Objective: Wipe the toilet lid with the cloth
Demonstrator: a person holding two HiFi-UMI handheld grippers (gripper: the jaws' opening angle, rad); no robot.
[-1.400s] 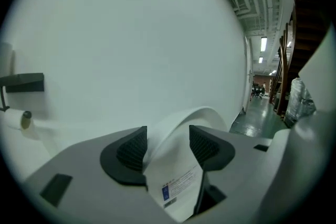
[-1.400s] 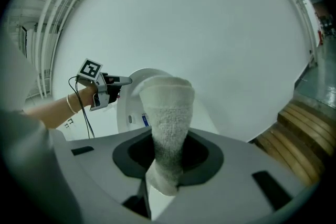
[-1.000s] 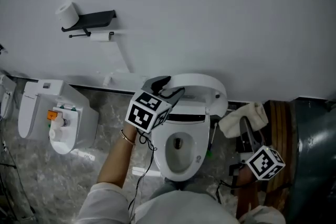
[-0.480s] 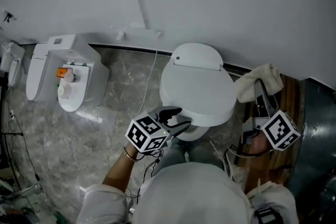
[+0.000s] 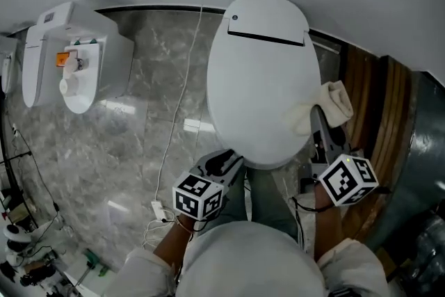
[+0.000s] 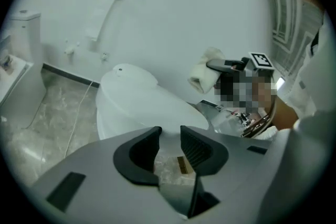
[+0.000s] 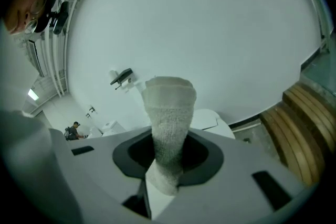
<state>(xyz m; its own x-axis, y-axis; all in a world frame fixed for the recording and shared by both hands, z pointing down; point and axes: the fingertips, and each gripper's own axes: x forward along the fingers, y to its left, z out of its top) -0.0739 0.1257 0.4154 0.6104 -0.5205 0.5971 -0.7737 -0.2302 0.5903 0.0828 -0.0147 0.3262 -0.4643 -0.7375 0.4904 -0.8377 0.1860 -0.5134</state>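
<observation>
The head view looked steeply down from overhead, with the toilet lid (image 5: 263,73) at its centre. The left gripper view sat low by the lid's front edge, facing the wall (image 6: 210,8) across it. The right gripper view, close behind the cloth (image 7: 169,113), faced that same wall — all three shared the lid.

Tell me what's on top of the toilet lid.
Only the cloth, clamped in the right tongs, hangs over the right edge of the closed toilet lid; whether it touches is unclear. The rest is bare. The seat and bowl beneath are covered.
</observation>
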